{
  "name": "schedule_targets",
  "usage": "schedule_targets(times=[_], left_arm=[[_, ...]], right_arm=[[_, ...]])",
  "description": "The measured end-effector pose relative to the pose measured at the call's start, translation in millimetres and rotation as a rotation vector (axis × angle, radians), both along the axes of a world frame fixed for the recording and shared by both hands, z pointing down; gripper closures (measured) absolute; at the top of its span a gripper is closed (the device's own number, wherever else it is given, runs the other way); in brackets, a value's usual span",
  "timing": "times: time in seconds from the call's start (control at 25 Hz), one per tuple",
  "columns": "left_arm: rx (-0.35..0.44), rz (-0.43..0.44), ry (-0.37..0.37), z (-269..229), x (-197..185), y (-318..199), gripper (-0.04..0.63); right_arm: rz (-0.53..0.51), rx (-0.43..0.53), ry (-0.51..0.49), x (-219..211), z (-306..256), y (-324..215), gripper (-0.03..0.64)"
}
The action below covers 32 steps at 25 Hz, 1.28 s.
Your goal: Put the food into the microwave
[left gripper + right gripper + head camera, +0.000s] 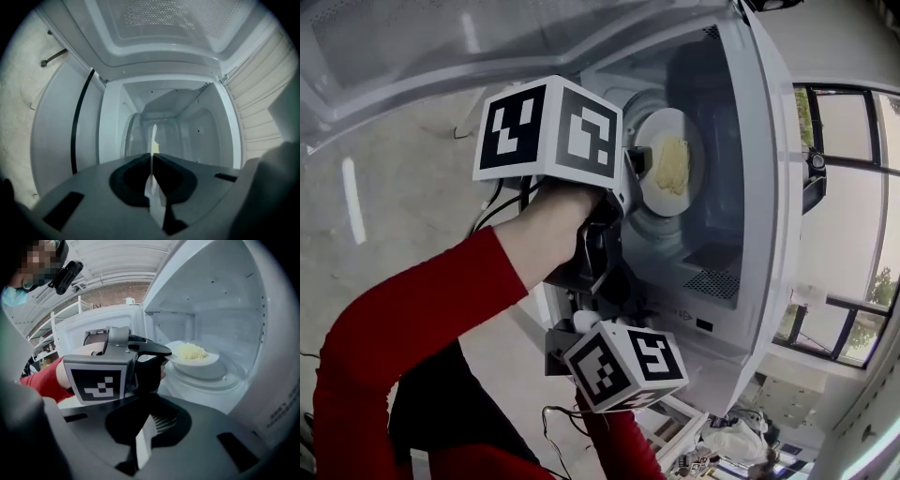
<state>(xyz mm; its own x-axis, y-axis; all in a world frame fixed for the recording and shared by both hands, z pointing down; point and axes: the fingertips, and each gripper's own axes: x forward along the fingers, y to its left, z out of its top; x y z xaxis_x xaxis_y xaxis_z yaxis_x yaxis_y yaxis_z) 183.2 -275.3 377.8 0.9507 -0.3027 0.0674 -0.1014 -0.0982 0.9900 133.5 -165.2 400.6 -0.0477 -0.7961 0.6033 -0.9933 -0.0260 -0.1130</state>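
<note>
1 microwave (761,197) w/ plate (651,189), concrete flr (403,211), windows (846,220)

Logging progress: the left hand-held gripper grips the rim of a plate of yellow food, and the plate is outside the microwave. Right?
No. The plate is inside the microwave, as the right gripper view shows. The left hand-held gripper does grip its rim, and the food is yellow.

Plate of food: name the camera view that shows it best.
Right gripper view: the plate shows side-on inside the microwave, yellow food heaped, left tool gripping its rim. Head view shows its top, rim partly hidden. Left gripper view shows only its edge.
</note>
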Motion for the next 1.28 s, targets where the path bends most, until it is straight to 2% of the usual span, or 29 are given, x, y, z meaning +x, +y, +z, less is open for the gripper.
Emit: schedule_targets(times=[0.24,0.8,1.16,1.28], left_arm=[[0.023,0.014,-0.044,-0.5,9.9,-16.7,0.572],[0.103,0.154,-0.212,0.1,29.4,-32.6,0.571],[0.193,0.197,-0.314,0.2,37.8,-43.0,0.572],[0.254,0.182,-0.356,-0.9,39.8,-47.8,0.572]], right_arm=[[0.013,-0.044,-0.015,9.7,0.2,-17.3,0.603],[0.007,-0.076,0.003,4.8,1.9,-37.0,0.603],[-0.003,-0.111,-0.002,5.4,4.2,-45.8,0.603],[0.001,-0.124,-0.005,8.0,5.5,-46.6,0.603]])
